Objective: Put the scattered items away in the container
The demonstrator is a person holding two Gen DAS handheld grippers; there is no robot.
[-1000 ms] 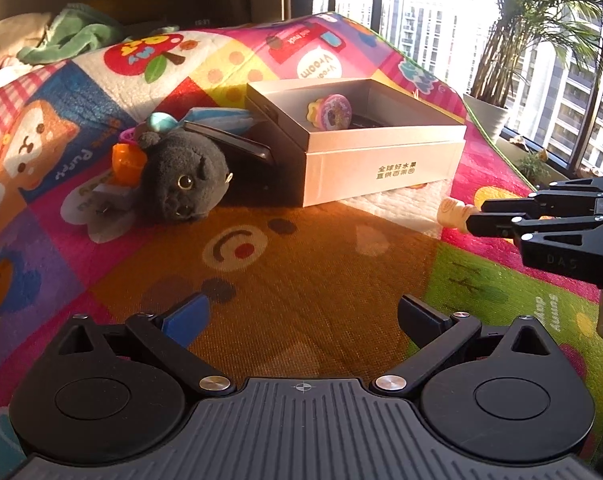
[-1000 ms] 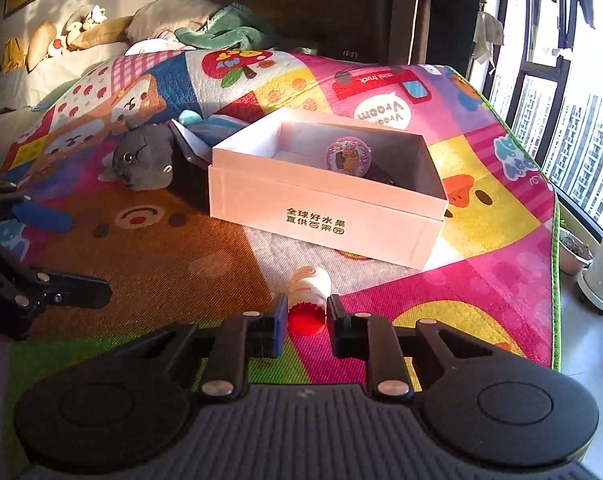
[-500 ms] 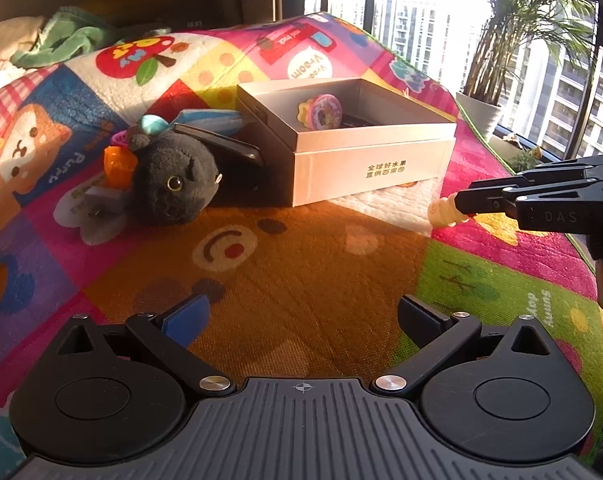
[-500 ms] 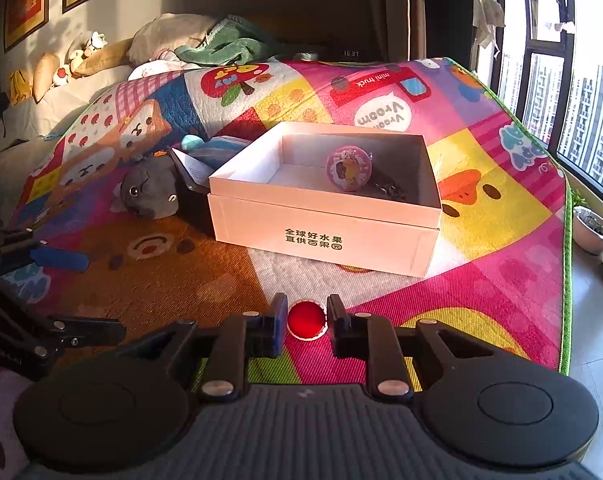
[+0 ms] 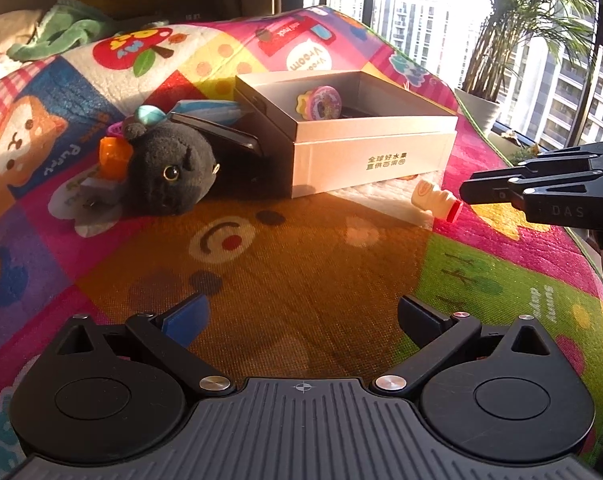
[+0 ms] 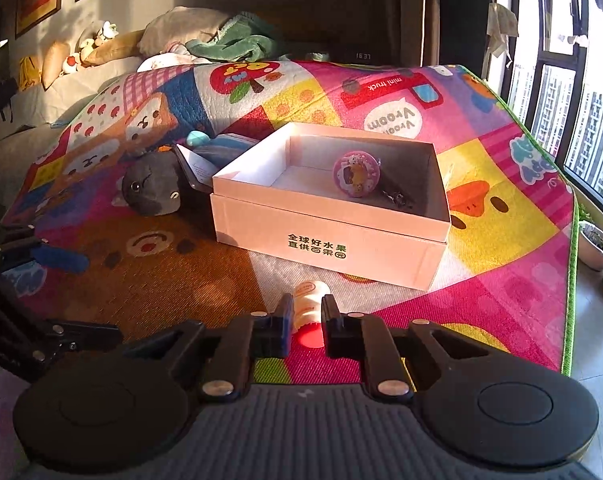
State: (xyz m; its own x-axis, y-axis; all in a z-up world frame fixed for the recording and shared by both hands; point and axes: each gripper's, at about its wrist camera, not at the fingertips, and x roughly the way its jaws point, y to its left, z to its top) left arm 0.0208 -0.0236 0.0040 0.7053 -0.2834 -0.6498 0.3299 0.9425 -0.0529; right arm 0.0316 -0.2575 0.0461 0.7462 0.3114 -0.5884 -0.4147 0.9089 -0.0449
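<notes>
At the left of the play mat (image 5: 261, 280), the grey plush toy (image 5: 169, 176) lies unsorted beside the white box (image 6: 325, 236). The left tool (image 5: 301, 316) hovers wide open, empty. Right of it, the right tool (image 6: 306, 312) has just narrowed onto the small bottle (image 6: 307, 304), red cap nearest; a second ago it only bracketed it. Judged gripped now, the bottle, just before the box, seems ready for lifting in.

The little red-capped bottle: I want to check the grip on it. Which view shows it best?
The left wrist view: the whole bottle shows side-on at the right gripper tips. The right wrist view shows it end-on, its sides hidden by the fingers.
</notes>
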